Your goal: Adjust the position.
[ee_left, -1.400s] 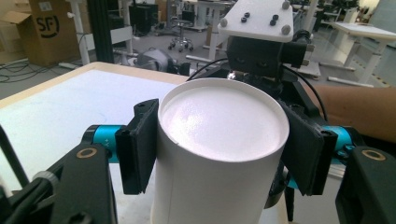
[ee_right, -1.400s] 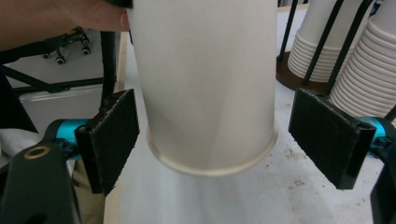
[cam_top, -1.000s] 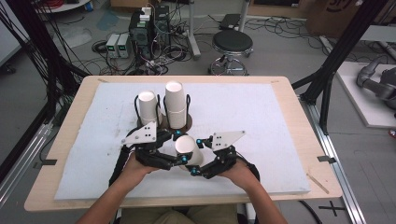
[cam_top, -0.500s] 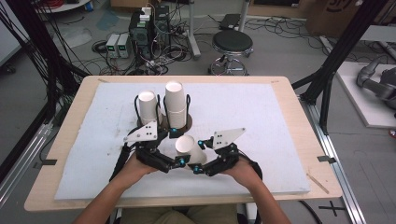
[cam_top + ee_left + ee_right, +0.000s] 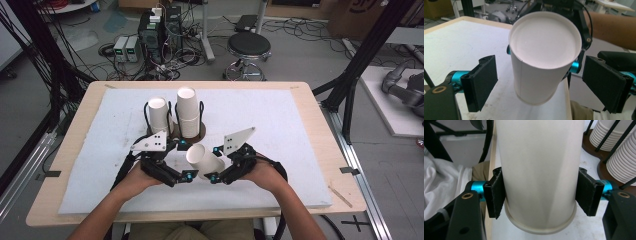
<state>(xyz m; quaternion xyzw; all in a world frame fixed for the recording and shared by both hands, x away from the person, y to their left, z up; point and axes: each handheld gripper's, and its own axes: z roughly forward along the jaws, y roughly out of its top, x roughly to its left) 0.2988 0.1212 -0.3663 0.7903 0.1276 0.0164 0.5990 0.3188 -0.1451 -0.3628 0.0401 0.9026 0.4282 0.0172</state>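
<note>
A white paper cup (image 5: 204, 159) hangs tilted over the white mat between my two grippers. My right gripper (image 5: 215, 176) is shut on it: in the right gripper view both pads (image 5: 496, 195) press the sides of the cup (image 5: 536, 170) just above its rolled rim, the jaws having just closed. My left gripper (image 5: 182, 176) is open, its jaws having just opened. In the left gripper view its pads (image 5: 482, 82) stand apart on either side of the cup (image 5: 544, 57) without touching, and the cup's flat round end faces that camera.
Two tall stacks of white cups (image 5: 159, 117) (image 5: 187, 112) stand in a wire holder on a dark round base (image 5: 200, 134) just behind the grippers; the stacks (image 5: 621, 162) lie close on the right in the right gripper view. The white mat (image 5: 280, 130) covers the wooden table.
The left gripper's jaws have spread away from the cup. The right gripper now grips it and has lifted it slightly. Both hands stay in about the same place.
</note>
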